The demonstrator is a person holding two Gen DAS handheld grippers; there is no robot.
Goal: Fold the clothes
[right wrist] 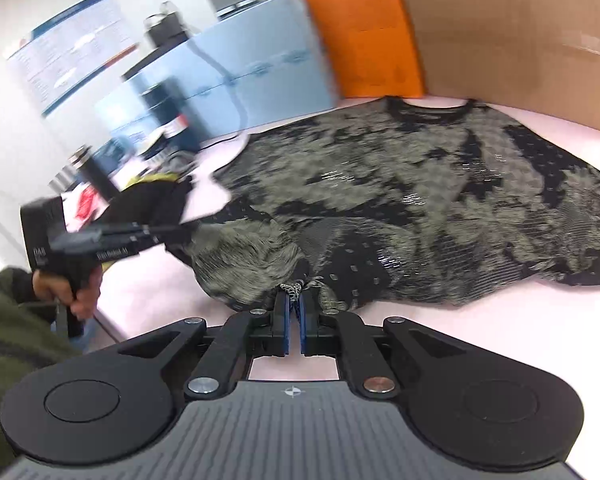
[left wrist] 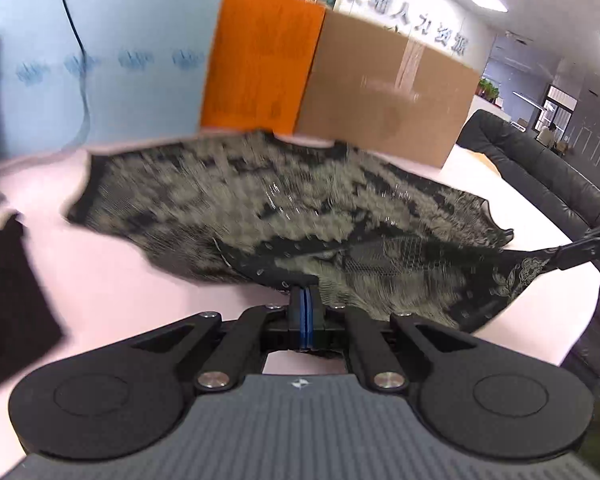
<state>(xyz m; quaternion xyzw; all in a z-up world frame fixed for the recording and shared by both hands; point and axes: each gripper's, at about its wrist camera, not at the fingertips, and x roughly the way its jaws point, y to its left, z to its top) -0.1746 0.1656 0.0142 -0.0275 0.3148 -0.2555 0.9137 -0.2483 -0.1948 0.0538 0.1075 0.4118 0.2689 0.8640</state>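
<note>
Sweater [right wrist: 400, 208], camouflage knit in olive and black, lies spread on the pale pink desk [right wrist: 480, 344], neckline toward the boxes at the back, near hem bunched and lifted.

Left gripper [left wrist: 305, 294]: jaws together on the hem edge (only a thin bite of fabric shows). Right gripper [right wrist: 294, 296]: jaws nearly together, a small tuft of knit pinched between the pads.

Risks, judged: both bites are shallow, so loose knit could slip out if the hem is pulled taut; an uneven lift would skew the fold line; the dragged body could bunch against the boxes.

Surroundings, left to right: light blue box [left wrist: 100, 68], orange box [left wrist: 260, 60], cardboard box [left wrist: 388, 92], black sofa [left wrist: 540, 168]. Office room, ceiling lights on; frames motion-blurred.
</note>
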